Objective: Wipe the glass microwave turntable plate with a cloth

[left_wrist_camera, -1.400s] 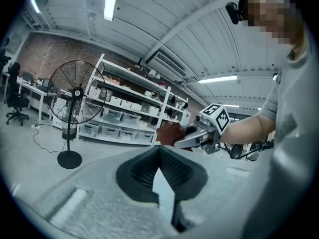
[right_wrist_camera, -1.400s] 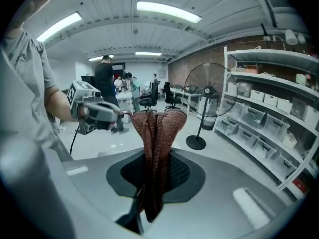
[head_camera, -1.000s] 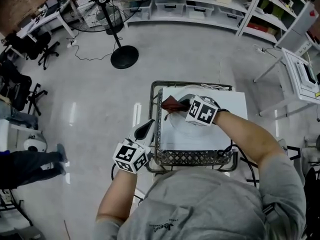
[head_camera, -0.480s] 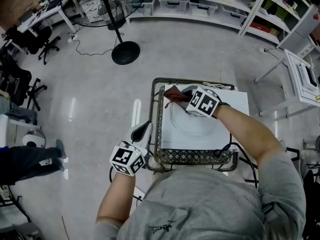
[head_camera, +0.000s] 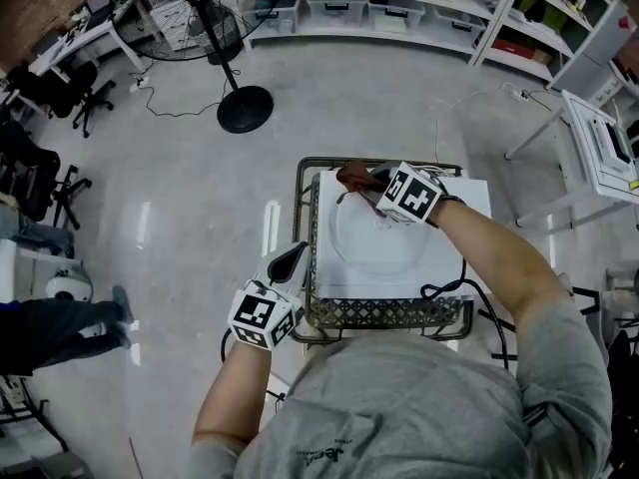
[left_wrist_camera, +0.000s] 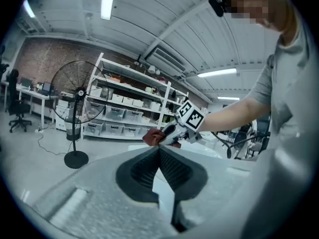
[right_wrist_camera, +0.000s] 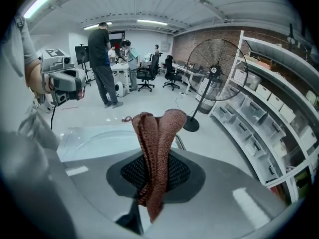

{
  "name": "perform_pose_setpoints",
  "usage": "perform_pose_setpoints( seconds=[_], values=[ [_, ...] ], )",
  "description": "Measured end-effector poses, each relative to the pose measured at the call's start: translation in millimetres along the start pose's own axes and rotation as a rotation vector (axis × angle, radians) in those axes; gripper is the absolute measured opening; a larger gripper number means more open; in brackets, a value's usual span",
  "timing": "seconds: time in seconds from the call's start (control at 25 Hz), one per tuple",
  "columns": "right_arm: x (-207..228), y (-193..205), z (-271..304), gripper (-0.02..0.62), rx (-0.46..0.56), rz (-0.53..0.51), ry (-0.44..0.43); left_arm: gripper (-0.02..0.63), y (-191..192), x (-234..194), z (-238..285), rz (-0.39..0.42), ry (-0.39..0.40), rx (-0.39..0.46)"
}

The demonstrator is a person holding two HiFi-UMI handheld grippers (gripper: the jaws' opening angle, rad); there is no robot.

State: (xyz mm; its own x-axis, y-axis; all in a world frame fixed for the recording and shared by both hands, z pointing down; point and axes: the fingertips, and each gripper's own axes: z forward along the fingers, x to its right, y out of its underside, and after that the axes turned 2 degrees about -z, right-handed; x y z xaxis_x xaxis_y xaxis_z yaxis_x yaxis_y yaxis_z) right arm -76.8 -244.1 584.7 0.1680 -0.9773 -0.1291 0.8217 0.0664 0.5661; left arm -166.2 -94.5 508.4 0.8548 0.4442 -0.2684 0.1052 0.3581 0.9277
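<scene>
1. Glass turntable plate (head_camera: pixel 377 239) lies flat on the white bench (head_camera: pixel 334 285), inside the wire frame (head_camera: pixel 384 314); same spot as a second ago
2. Right gripper (head_camera: pixel 367 181) has moved away from the person since then: it was over the plate's far-left part and is now at the plate's far rim, near the far edge of the bench
3. Cloth (head_camera: pixel 354 176) went along with it. It is a reddish-brown knit; the right fingers are closed on it and a folded end sticks out past the tips. Can't tell whether it touches the glass
4. Left gripper (head_camera: pixel 292 258) has hardly shifted. It is just beside the left side of the frame, off the bench, fingers closed together with nothing between them; the plate is ahead of it in the left gripper view
5. Person's right forearm (head_camera: pixel 489 252) reaches across the bench's right side to the right gripper
6. Counts: one plate, one cloth, two grippers, one bench, one wire frame, and one pedestal fan (head_camera: pixel 245 109) standing on the floor well beyond the bench
</scene>
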Motion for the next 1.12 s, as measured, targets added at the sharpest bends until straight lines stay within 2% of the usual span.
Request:
perform_pose_setpoints(
  seconds=[0.24,0.44,0.56,0.8,1.12],
  values=[
    [0.0,6.2,-2.4,0.065,0.005,0.017,0.003,0.0,28.0,18.3,56.4,0.156,0.008,-0.165],
    [-1.0,7.2,-2.3,0.066,0.01,0.019,-0.001,0.0,68.1,16.4,98.5,0.342,-0.057,-0.36],
    [-1.8,7.6,-2.3,0.066,0.01,0.009,-0.005,0.0,75.7,11.9,105.0,0.348,-0.082,-0.402],
    [11.1,15.4,-1.7,0.066,0.0,0.017,0.019,-0.002,73.1,11.7,116.9,0.367,-0.093,-0.422],
    [30.8,23.7,-9.4,0.066,-0.043,-0.02,0.055,-0.003,74.6,19.9,122.9,0.364,-0.088,-0.434]
  ],
)
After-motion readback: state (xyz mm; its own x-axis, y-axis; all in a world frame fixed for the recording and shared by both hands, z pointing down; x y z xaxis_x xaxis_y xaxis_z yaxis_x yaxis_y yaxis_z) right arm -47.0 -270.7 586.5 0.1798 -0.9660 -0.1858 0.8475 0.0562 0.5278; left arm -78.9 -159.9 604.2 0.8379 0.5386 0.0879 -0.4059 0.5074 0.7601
